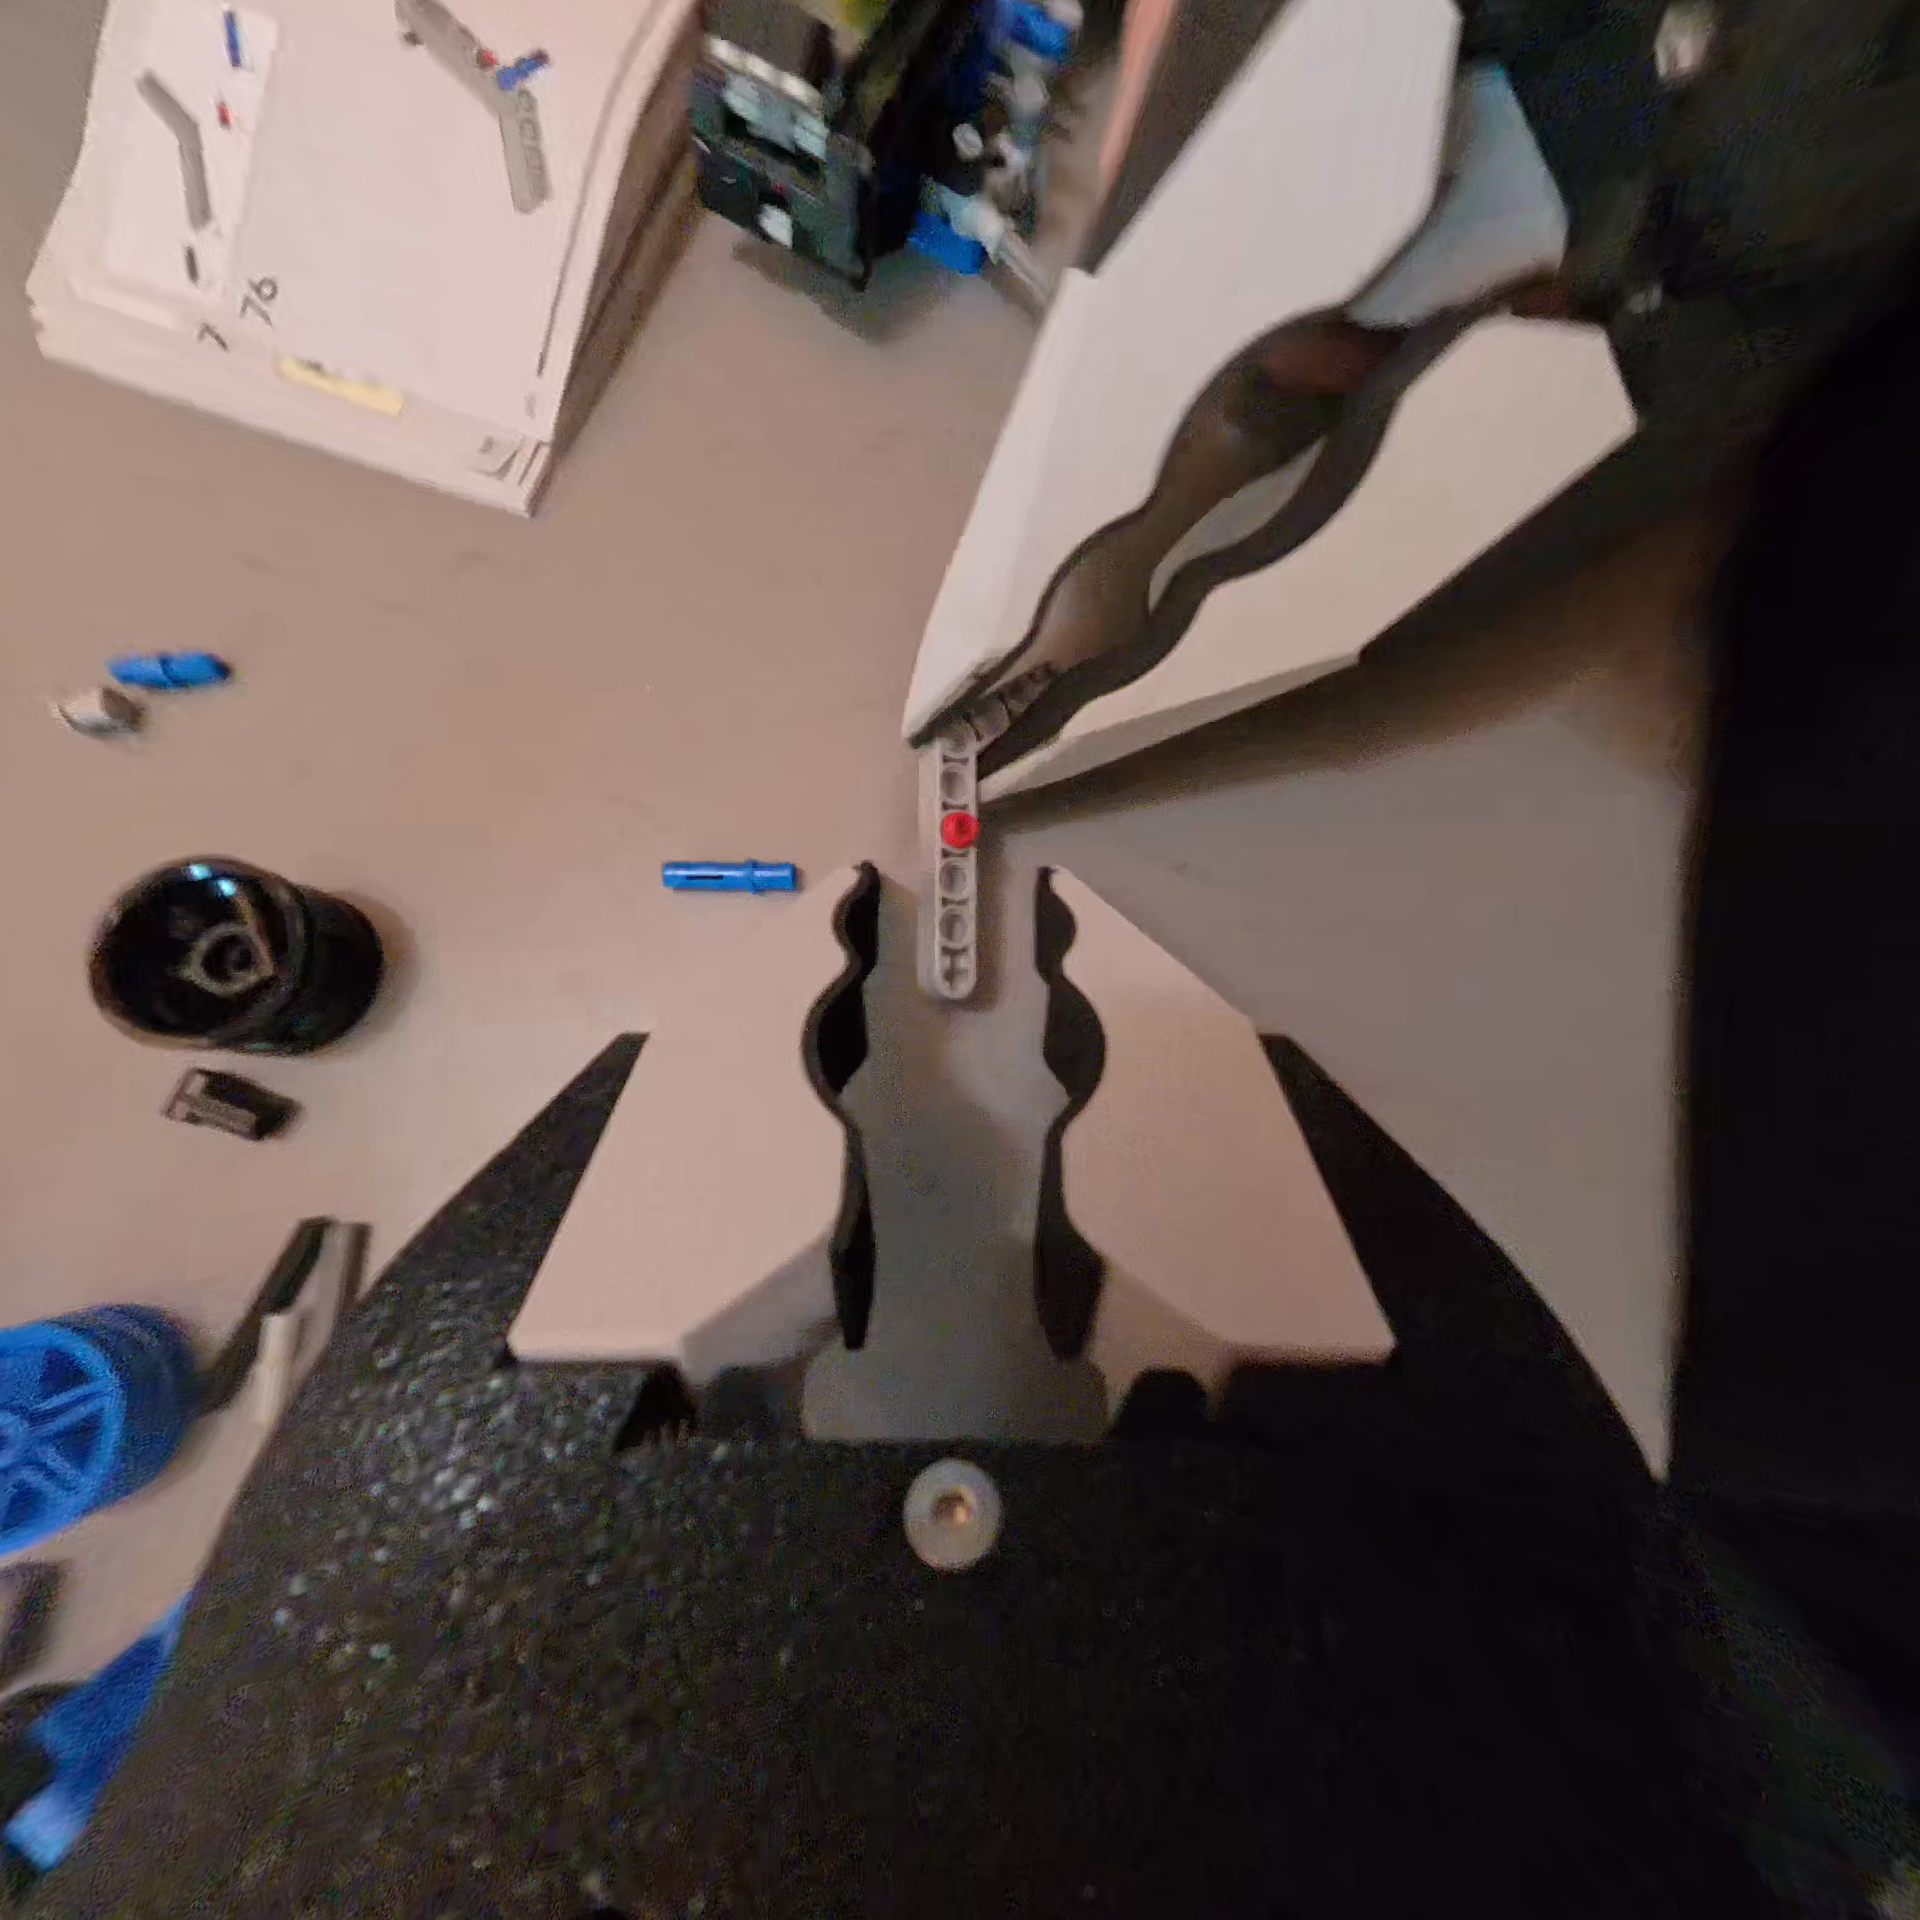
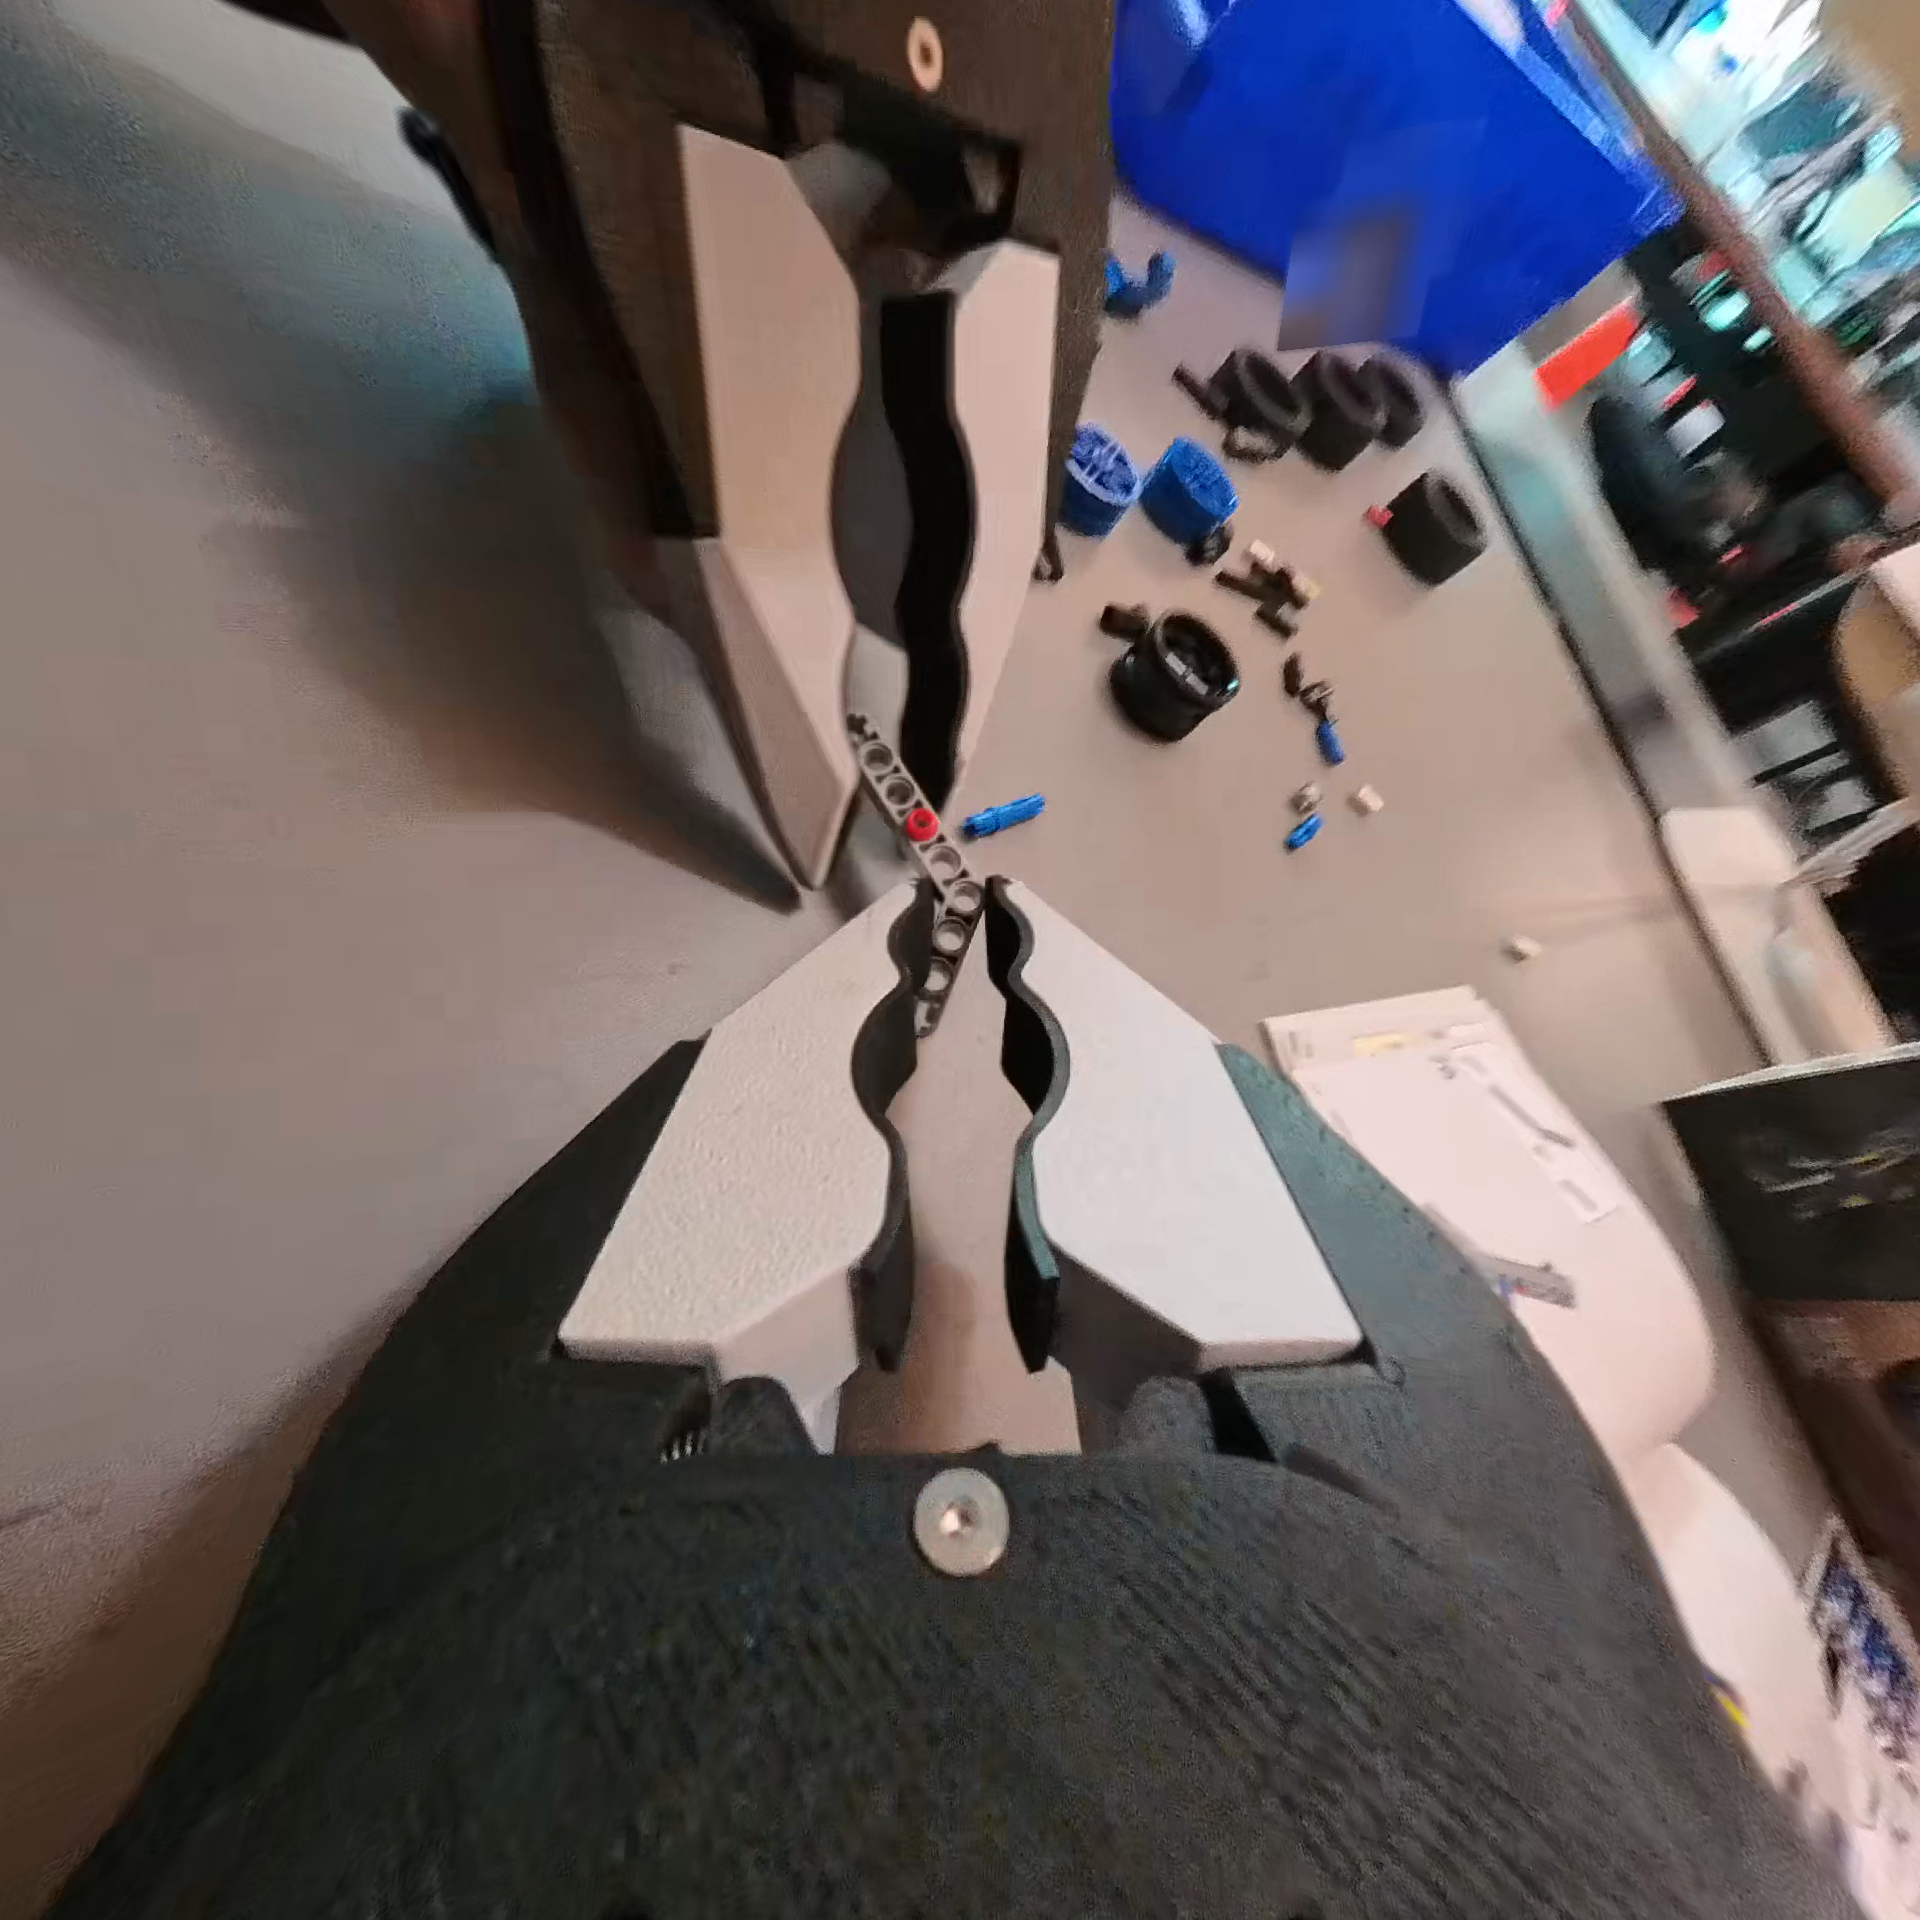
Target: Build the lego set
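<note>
The right tool (image 2: pixel 951 899) is closed on one end of a grey beam (image 2: pixel 914 831). The beam's long axis runs up-left in the frame, its free end between the open fingers of the left tool (image 1: pixel 954 883), untouched, above the tabletop (image 1: pixel 520 727).

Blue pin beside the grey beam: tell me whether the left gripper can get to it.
Probably yes. The blue pin lies alone on bare table just left of the open left gripper; the grey beam, gripped by the right gripper, lies aside.
</note>
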